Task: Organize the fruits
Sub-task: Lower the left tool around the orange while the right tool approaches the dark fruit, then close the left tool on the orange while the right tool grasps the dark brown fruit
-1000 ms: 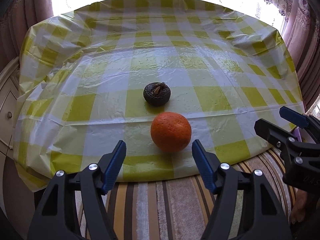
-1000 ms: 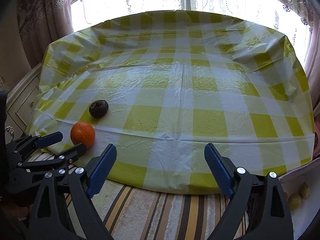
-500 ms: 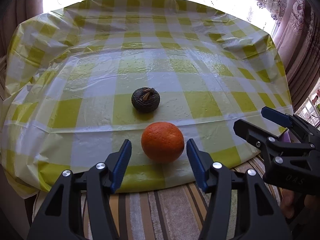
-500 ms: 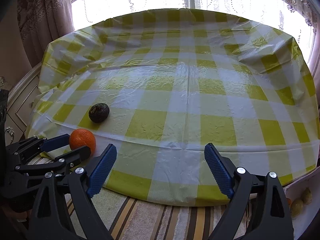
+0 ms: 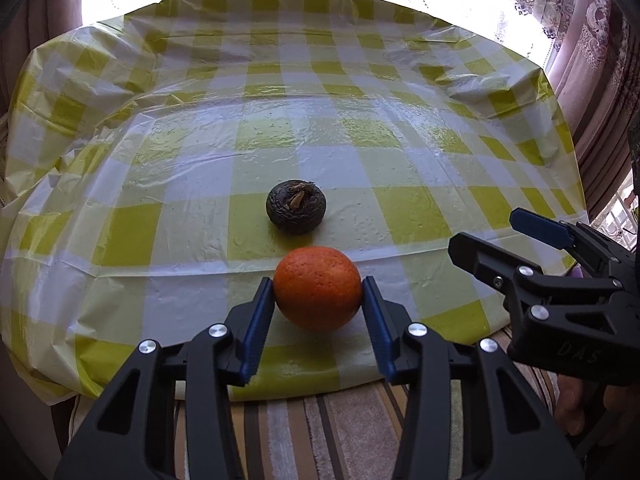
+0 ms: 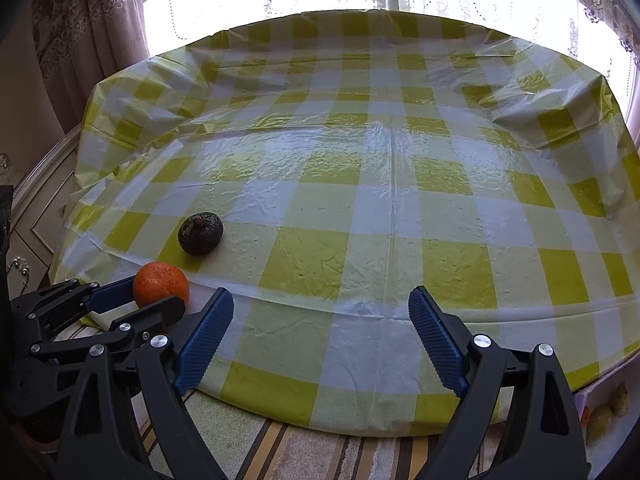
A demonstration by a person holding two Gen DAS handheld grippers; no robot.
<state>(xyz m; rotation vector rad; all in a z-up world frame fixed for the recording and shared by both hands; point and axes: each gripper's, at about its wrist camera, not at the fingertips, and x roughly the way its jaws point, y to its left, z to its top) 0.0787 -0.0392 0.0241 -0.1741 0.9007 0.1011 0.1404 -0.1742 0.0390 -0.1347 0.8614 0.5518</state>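
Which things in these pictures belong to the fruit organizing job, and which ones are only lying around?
Part of the job:
- orange, between the pads of the left gripper
- dark wrinkled fruit, just behind it
- right gripper, open, holding nothing
- yellowish fruits at the right edge

Only lying around:
- checked tablecloth
- curtains
- striped rug

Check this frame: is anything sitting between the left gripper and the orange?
Nothing visible does. The left gripper already has its fingers against both sides of the orange. The dark wrinkled fruit sits farther back on the tablecloth, apart from the orange. The right gripper is open off to the side.
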